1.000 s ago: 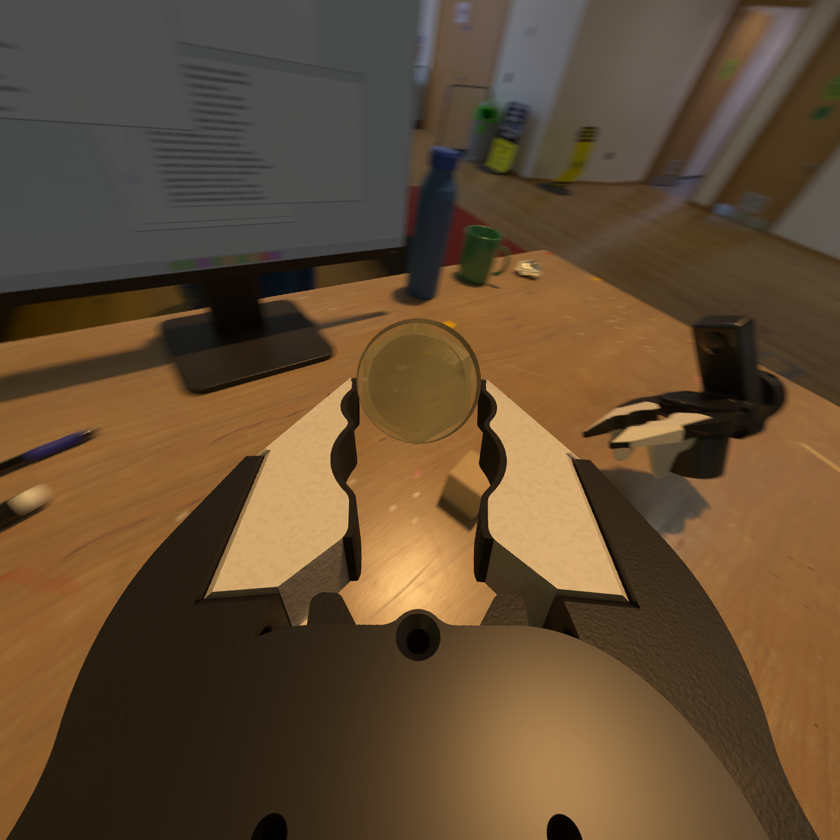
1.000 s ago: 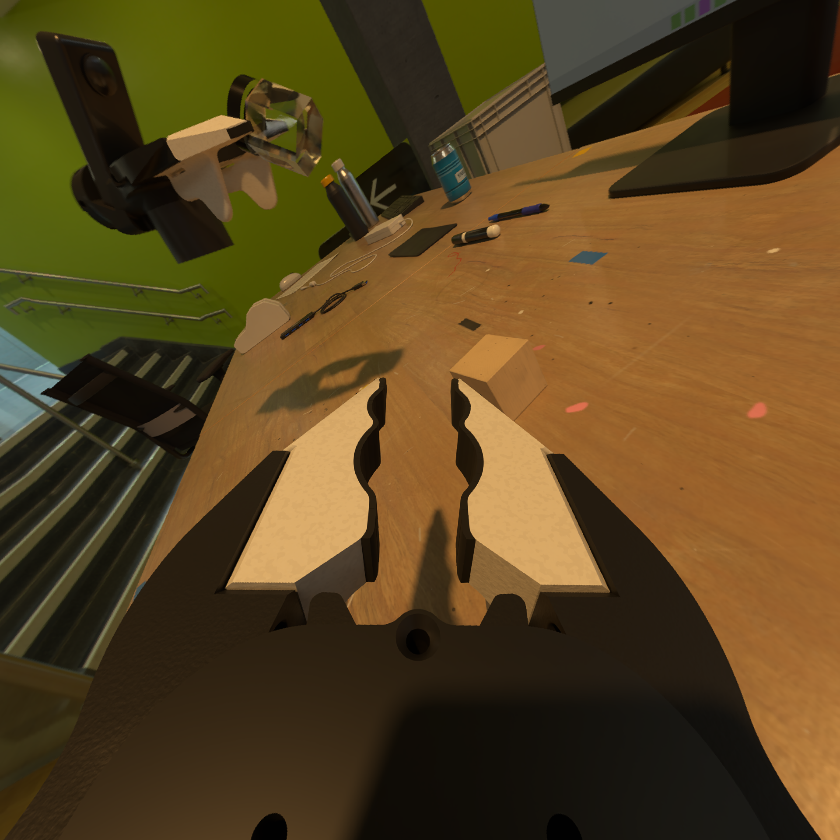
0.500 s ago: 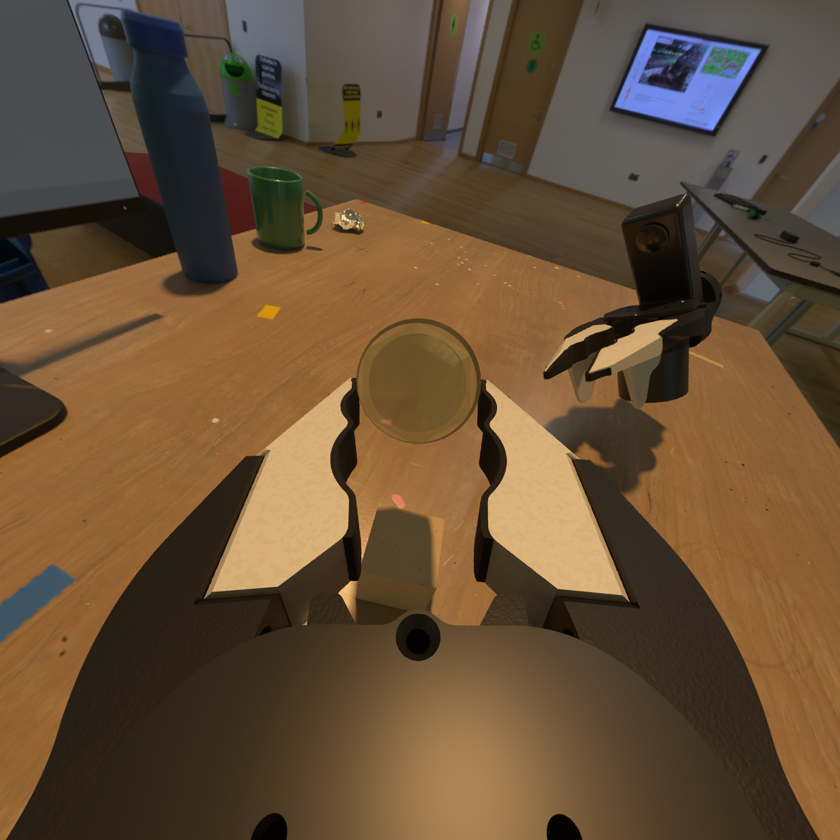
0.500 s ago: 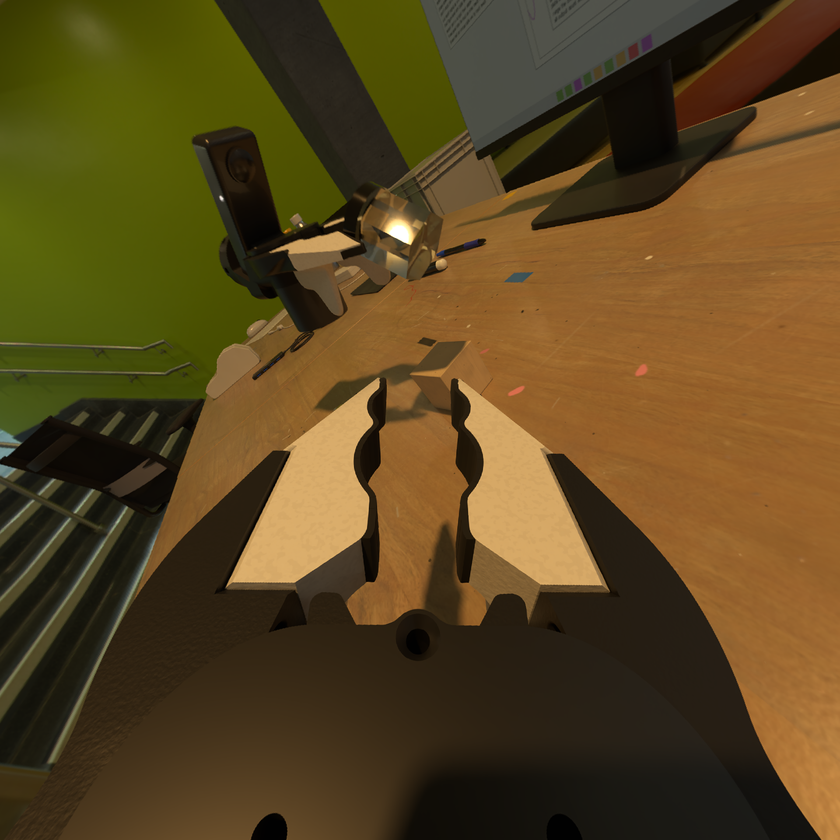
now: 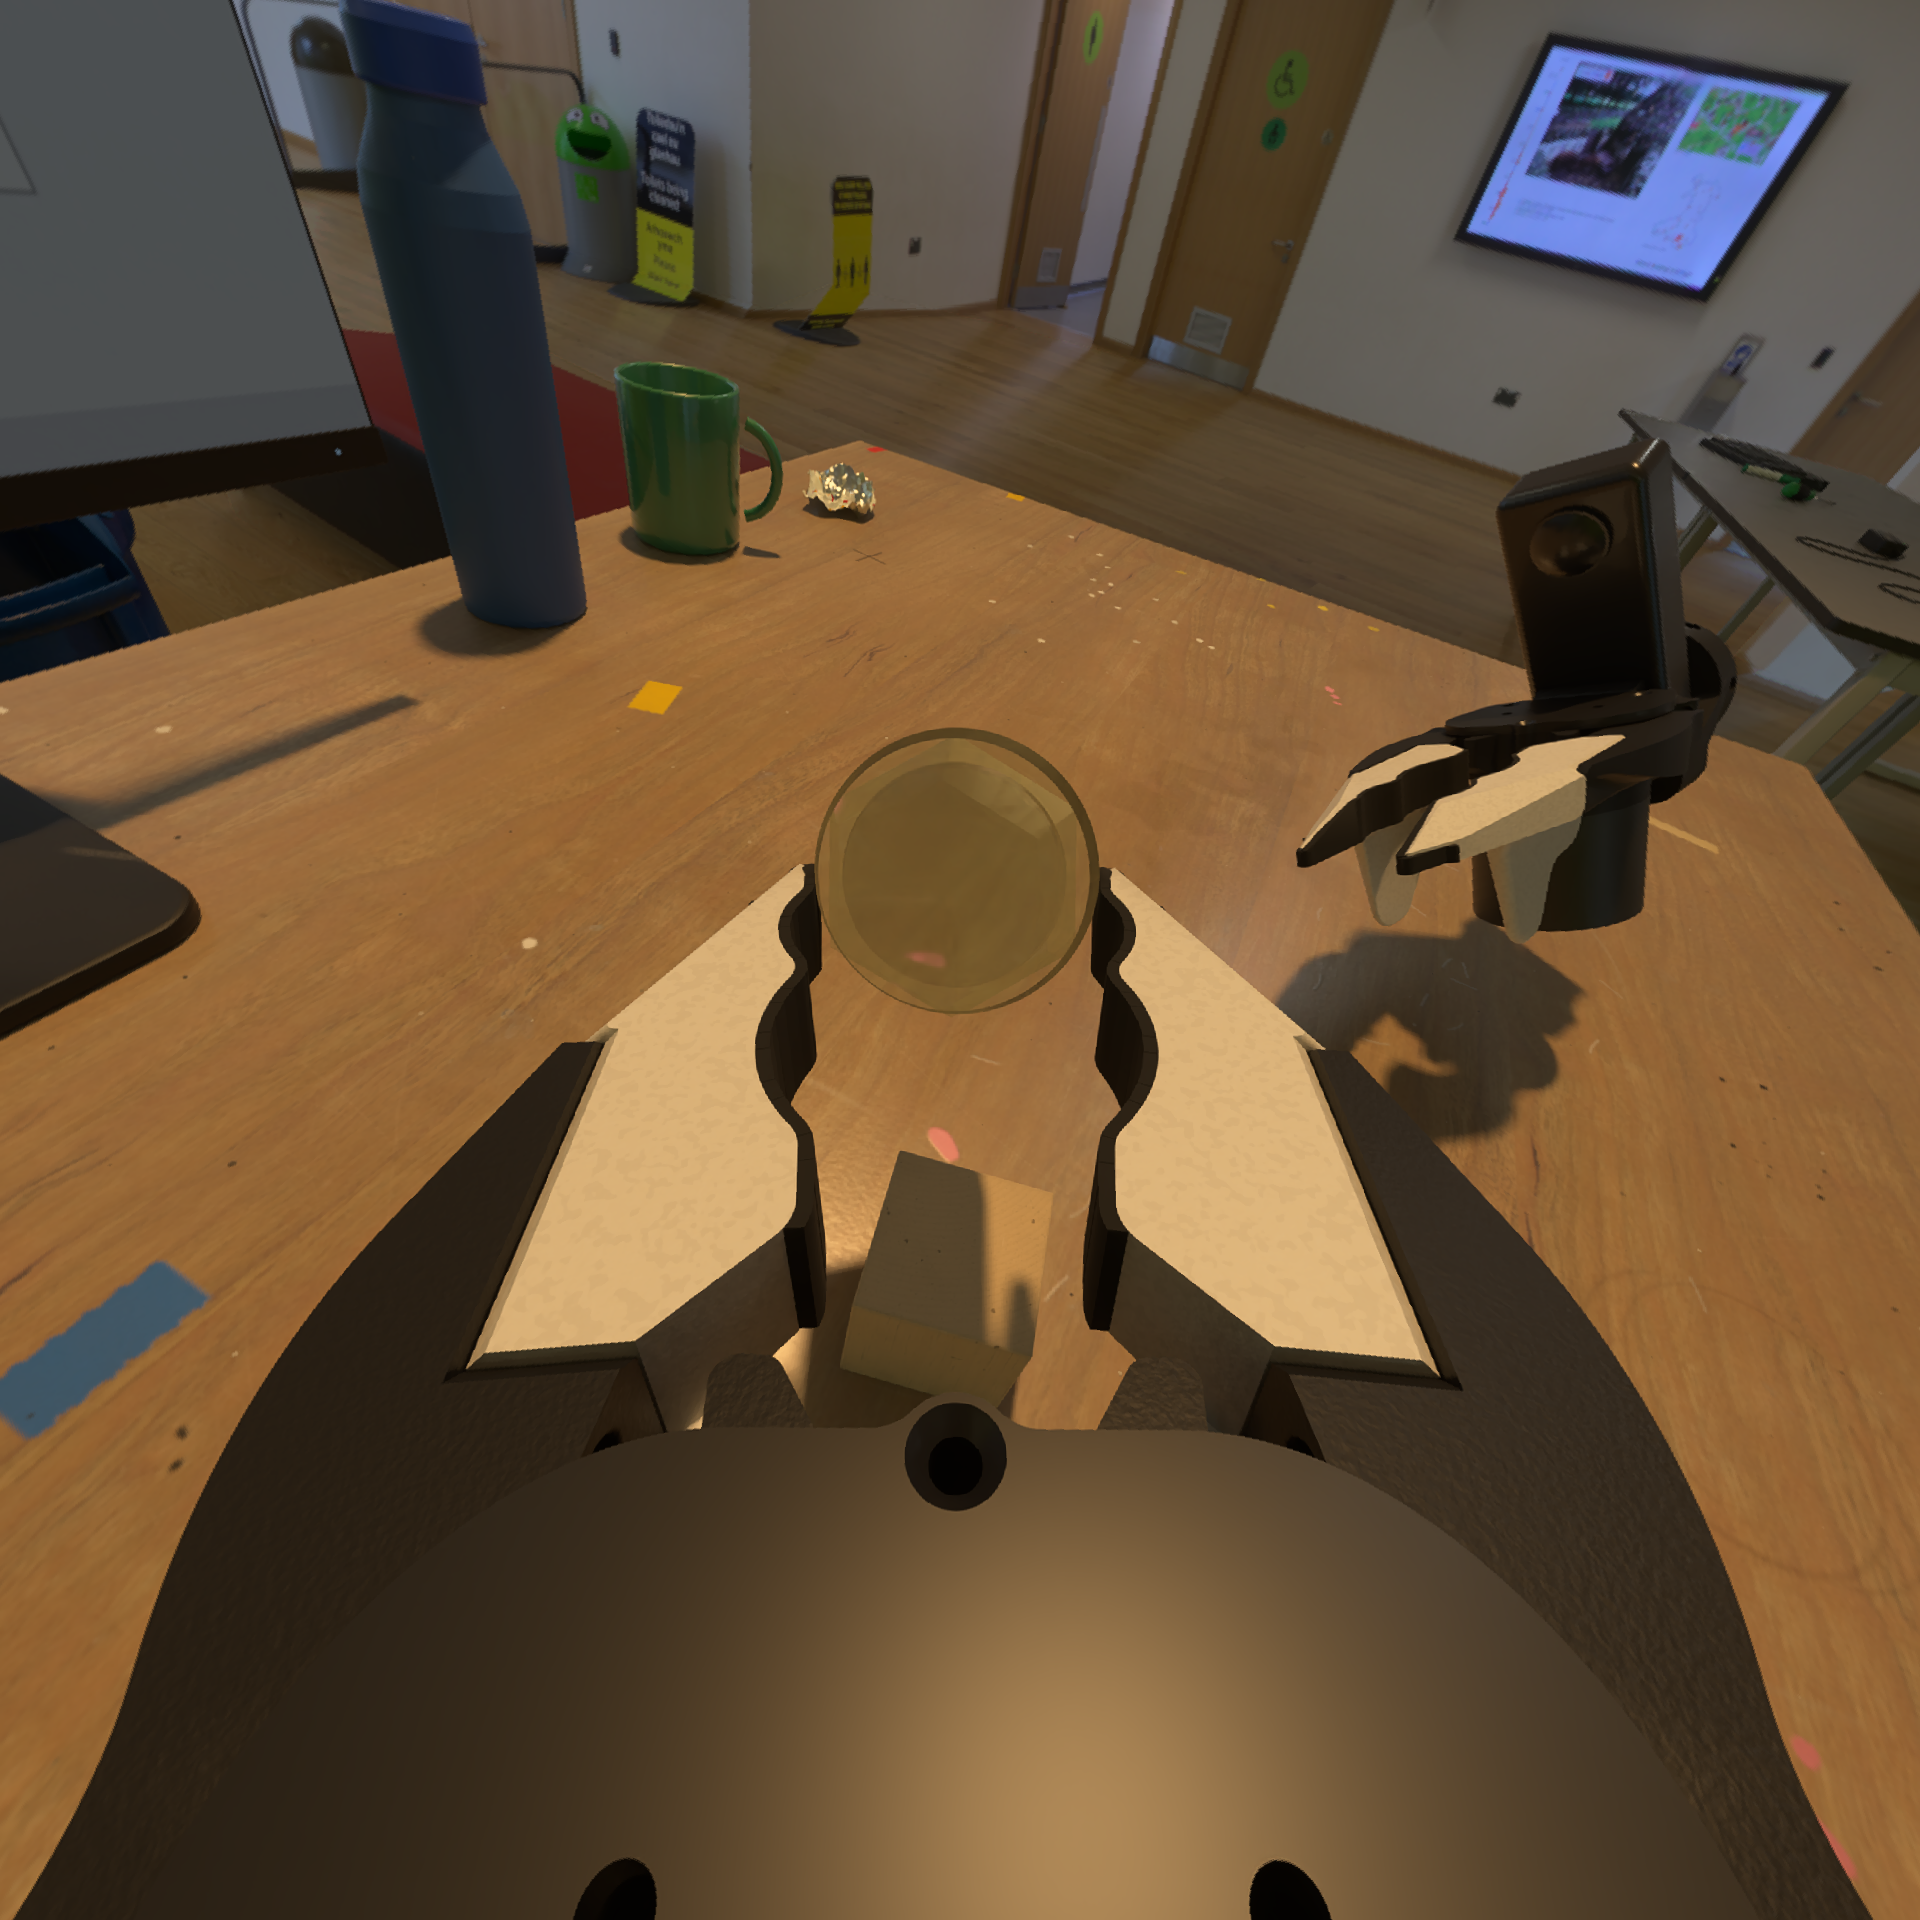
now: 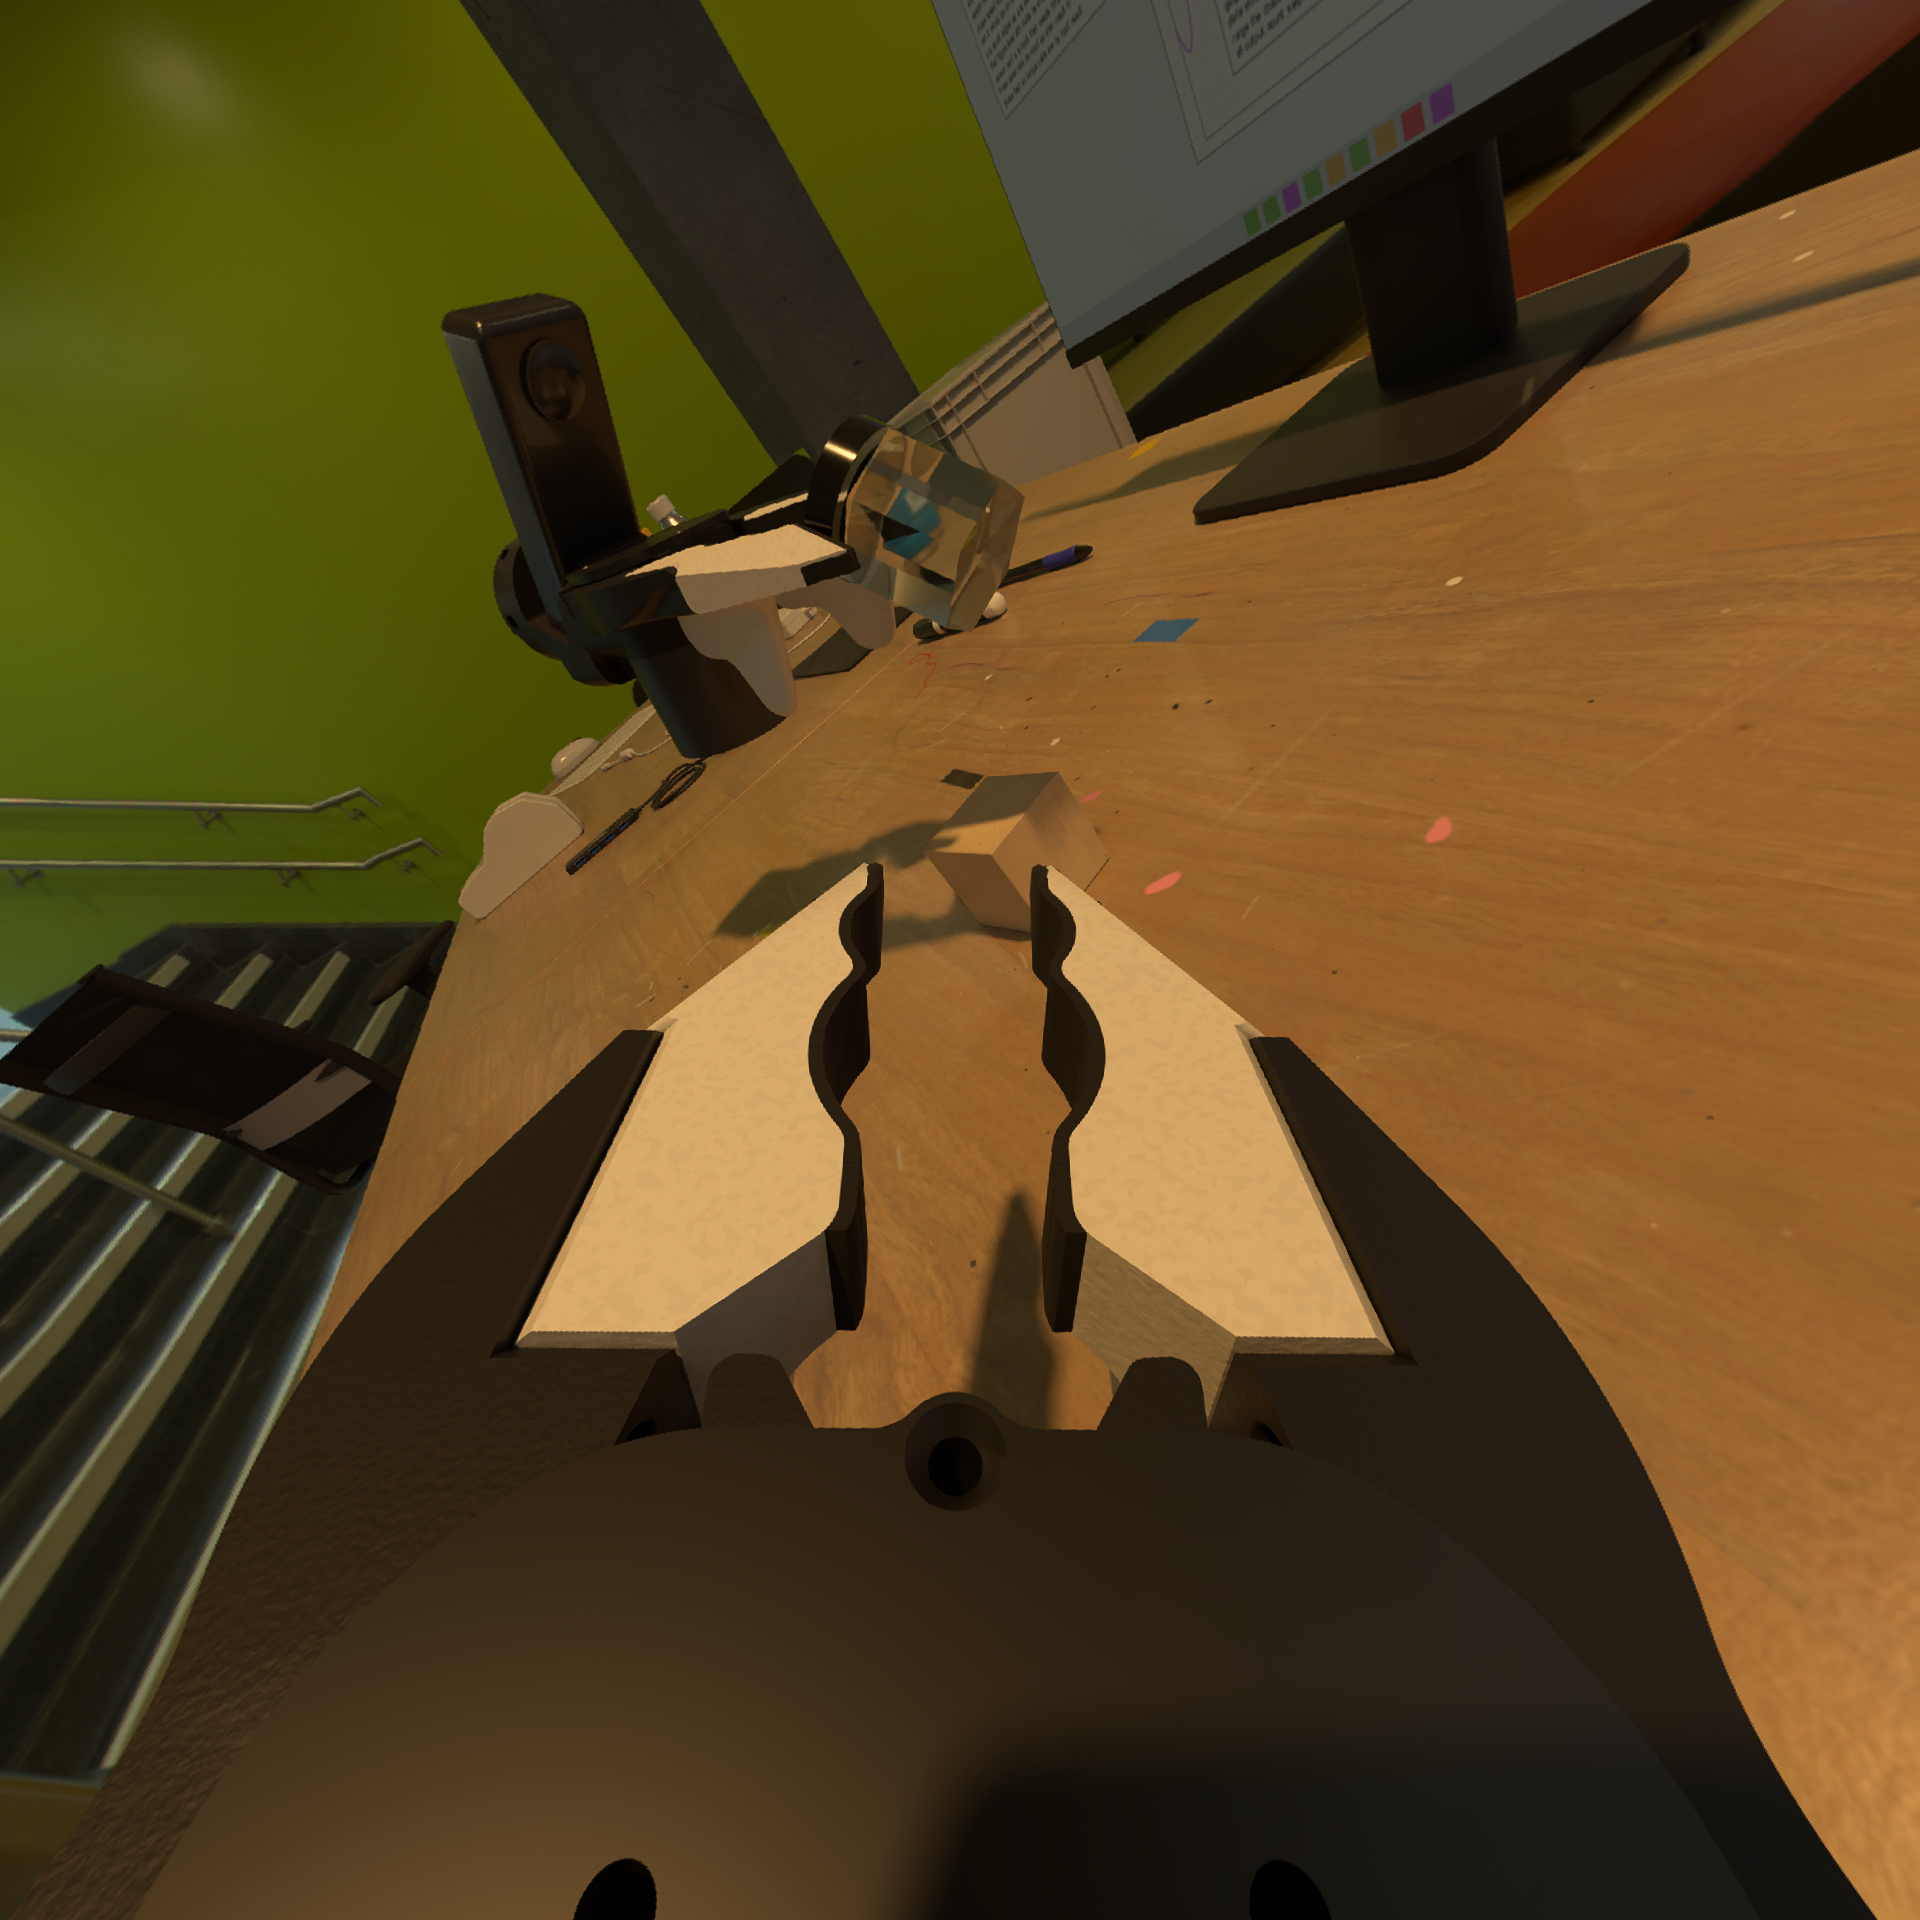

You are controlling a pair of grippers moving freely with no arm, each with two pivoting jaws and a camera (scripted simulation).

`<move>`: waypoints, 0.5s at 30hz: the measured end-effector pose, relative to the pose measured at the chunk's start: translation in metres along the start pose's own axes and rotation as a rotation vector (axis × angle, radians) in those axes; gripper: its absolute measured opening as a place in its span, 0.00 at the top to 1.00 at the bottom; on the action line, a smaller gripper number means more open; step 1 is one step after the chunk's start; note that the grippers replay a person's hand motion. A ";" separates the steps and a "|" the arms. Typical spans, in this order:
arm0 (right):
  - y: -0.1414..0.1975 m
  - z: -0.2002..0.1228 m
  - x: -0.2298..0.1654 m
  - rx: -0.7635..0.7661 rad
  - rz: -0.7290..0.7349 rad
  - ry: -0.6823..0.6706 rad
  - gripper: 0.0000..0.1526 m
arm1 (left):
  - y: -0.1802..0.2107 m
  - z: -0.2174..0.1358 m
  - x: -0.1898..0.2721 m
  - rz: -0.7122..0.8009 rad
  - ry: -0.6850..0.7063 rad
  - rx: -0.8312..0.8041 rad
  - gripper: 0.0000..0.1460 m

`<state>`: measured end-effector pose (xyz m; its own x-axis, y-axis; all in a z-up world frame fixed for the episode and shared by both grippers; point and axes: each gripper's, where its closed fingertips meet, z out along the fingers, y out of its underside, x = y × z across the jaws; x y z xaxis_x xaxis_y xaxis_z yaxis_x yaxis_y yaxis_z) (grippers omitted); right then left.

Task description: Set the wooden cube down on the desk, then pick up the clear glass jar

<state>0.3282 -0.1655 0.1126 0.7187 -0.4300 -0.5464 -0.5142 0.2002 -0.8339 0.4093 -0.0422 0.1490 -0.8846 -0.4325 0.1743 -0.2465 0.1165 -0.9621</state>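
My left gripper is shut on the clear glass jar, gripped at the fingertips and held above the desk. I see the jar end-on as a round disc. The wooden cube lies on the desk below, seen between my left fingers. In the right wrist view the cube lies just beyond my right gripper, which is open and empty. That view also shows the left gripper holding the jar in the air on its side. The right gripper hovers at right in the left wrist view.
A tall blue bottle, a green mug and a foil ball stand at the desk's far side. A monitor on a black stand sits on the desk. Pens and small items lie along the edge.
My left gripper, still holding the jar, has swung right and come down lower over the desk near the cube. The right gripper stays open and has drawn back a little from the cube.
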 end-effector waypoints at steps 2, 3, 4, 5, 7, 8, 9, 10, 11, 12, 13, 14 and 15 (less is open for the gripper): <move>0.000 0.002 0.000 -0.002 -0.001 -0.002 0.82 | 0.000 0.001 0.003 0.018 -0.003 -0.001 0.64; 0.000 0.002 0.000 -0.002 0.001 -0.004 0.82 | 0.001 0.001 0.004 0.028 -0.008 -0.005 0.64; -0.001 0.003 0.000 -0.002 0.003 -0.008 0.82 | 0.002 0.001 0.005 0.038 -0.013 -0.009 0.64; -0.001 0.005 0.000 -0.002 0.005 -0.012 0.82 | 0.003 0.001 0.005 0.046 -0.019 -0.012 0.64; 0.000 0.007 -0.001 -0.007 0.009 -0.022 0.82 | 0.006 -0.002 0.006 0.056 -0.033 -0.007 0.64; 0.000 0.009 -0.002 -0.011 0.010 -0.028 0.82 | 0.006 -0.004 0.006 0.057 -0.039 0.000 0.64; 0.001 0.011 -0.003 -0.015 0.011 -0.035 0.82 | 0.007 -0.006 0.006 0.055 -0.042 0.007 0.64; 0.001 0.012 -0.004 -0.020 0.010 -0.041 0.82 | 0.007 -0.008 0.007 0.050 -0.043 0.013 0.64; 0.002 0.015 -0.005 -0.025 0.009 -0.047 0.82 | 0.007 -0.010 0.007 0.045 -0.045 0.021 0.64; 0.003 0.017 -0.006 -0.030 0.008 -0.053 0.82 | 0.008 -0.012 0.007 0.041 -0.051 0.031 0.64; 0.003 0.019 -0.007 -0.034 0.007 -0.058 0.82 | 0.008 -0.013 0.007 0.035 -0.058 0.041 0.64; 0.004 0.021 -0.008 -0.038 0.007 -0.064 0.82 | 0.009 -0.014 0.007 0.026 -0.060 0.049 0.64; 0.005 0.022 -0.009 -0.042 0.008 -0.069 0.82 | 0.009 -0.014 0.007 0.013 -0.058 0.057 0.64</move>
<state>0.3298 -0.1409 0.1120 0.7443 -0.3665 -0.5583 -0.5383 0.1655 -0.8263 0.3948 -0.0318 0.1444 -0.8628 -0.4827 0.1504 -0.2104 0.0723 -0.9749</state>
